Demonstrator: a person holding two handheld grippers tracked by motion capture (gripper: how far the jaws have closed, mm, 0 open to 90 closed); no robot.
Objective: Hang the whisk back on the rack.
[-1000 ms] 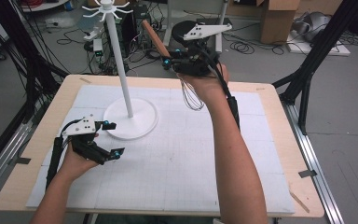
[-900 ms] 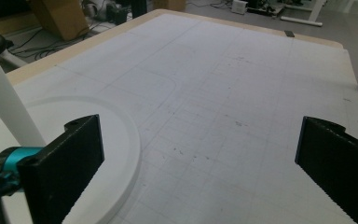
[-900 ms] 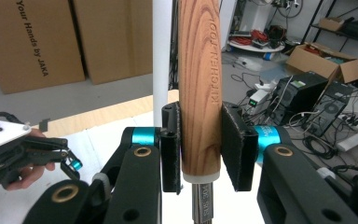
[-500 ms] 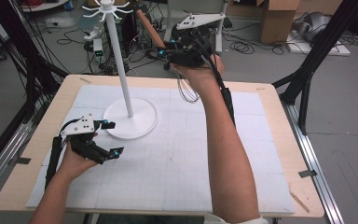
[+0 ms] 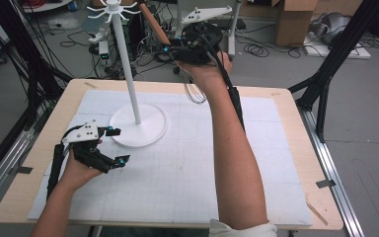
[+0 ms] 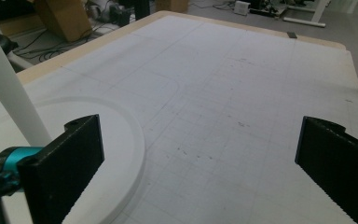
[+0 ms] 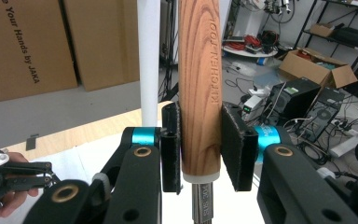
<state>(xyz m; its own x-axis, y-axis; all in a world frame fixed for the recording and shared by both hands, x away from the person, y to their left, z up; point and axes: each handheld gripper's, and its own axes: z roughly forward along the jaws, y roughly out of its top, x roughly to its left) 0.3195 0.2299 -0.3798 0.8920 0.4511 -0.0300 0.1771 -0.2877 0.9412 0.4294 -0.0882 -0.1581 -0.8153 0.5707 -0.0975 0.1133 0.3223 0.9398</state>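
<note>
Compared with the frames of one second and half a second ago, the right gripper (image 5: 170,49) has been carried upward and toward the far edge of the table, nearer the top of the stand, while the left gripper (image 5: 112,145) has kept its place beside the stand's base. The right gripper's black jaws are closed firmly on the wooden handle of a kitchen whisk (image 7: 199,93); in the right gripper view both pads press the handle's lower end, just above a pale collar and a metal shank, and the handle rises upright between them, stamped with the words KITCHEN TOOL. In the high view the handle (image 5: 154,23) slants up and left from the gripper toward the stand's head, and thin wire loops (image 5: 193,93) hang below the hand. The tall white hook stand (image 5: 128,69), a slim pole on a round white disc base with short curved hooks at its crown, stands on the left half of the mat; its pole appears just beside the handle in the right gripper view (image 7: 148,60). The left gripper rests low over the mat with its jaws spread wide and nothing between them, one jaw next to the disc base (image 6: 121,140). Both work above a white gridded mat (image 5: 187,168) laid on a light wooden table (image 5: 296,128).
</note>
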